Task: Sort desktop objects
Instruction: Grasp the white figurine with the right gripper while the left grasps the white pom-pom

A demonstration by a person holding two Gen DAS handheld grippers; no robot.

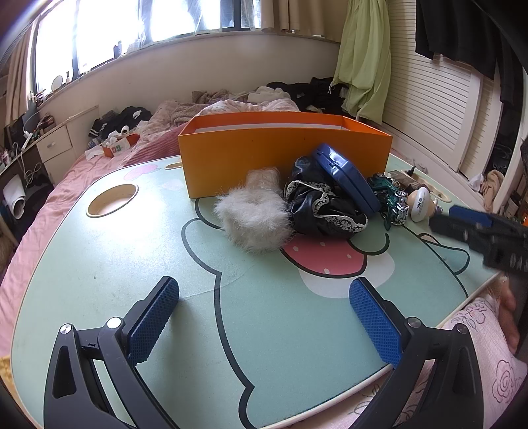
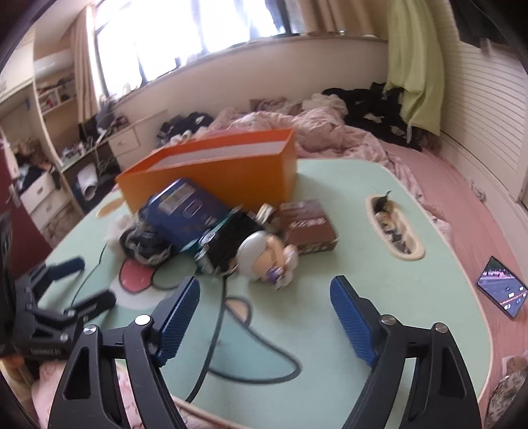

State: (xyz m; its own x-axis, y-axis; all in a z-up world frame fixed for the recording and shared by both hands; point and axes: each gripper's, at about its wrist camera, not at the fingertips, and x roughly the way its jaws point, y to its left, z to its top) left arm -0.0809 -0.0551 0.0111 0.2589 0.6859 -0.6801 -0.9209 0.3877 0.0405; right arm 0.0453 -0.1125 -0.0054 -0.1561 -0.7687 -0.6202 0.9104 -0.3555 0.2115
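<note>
a lived-in bedroom at home: a pink-sheeted bed [image 1: 82, 171] strewn with rumpled clothes [image 2: 373, 105], a cartoon lap table [image 1: 132, 264] set on it, curtained window [image 1: 132, 29] (very bright), drawers [image 2: 123, 140] alongside.

A matt, pale green printed surface is seen on the lap table [image 1: 99, 270], edged in a light wood-like rim. The orange box [image 1: 264, 155] appears as smooth matt cardboard with a white inner lining. A fluffy white item [image 1: 254, 221] is covered in long, soft fur. The black cloth [image 1: 316, 204] is shown as shiny, leather-like fabric trimmed with pale lace. The blue case [image 1: 346, 178] looks like glossy hard plastic. Chrome-bright parts are visible on the toy car [image 1: 392, 201]. The gripper pads [image 1: 151, 316] are finished in blue, finely ridged rubber on matt black plastic arms
</note>
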